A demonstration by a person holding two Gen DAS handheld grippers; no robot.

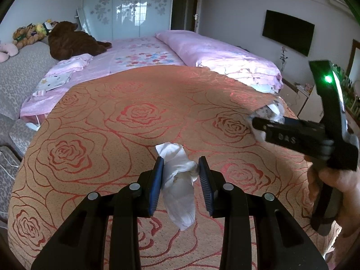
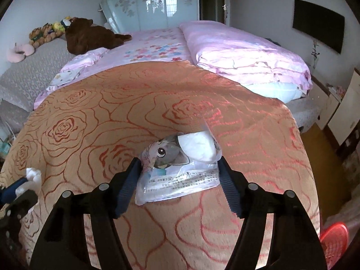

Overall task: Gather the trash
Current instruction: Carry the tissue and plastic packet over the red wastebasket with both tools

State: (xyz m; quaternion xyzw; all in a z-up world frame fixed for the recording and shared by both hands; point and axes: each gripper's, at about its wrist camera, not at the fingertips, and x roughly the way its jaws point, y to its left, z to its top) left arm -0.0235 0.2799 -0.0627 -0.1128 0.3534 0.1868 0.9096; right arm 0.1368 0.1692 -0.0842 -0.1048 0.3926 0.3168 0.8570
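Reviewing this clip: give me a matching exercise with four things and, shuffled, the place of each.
Things:
1. tissue
2. wrapper
3. teddy bear
4. TV

Places:
A. on the wall
B. between the right gripper's fingers
C. on the pink bedsheet
D. clamped in the left gripper

Pairs: 1-D, 2-B, 3-C, 4-A

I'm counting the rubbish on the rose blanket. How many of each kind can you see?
Crumpled white tissue: 1, held in the left tongs
Plastic wrapper with a cartoon cat: 1, between the right tongs
Total: 2
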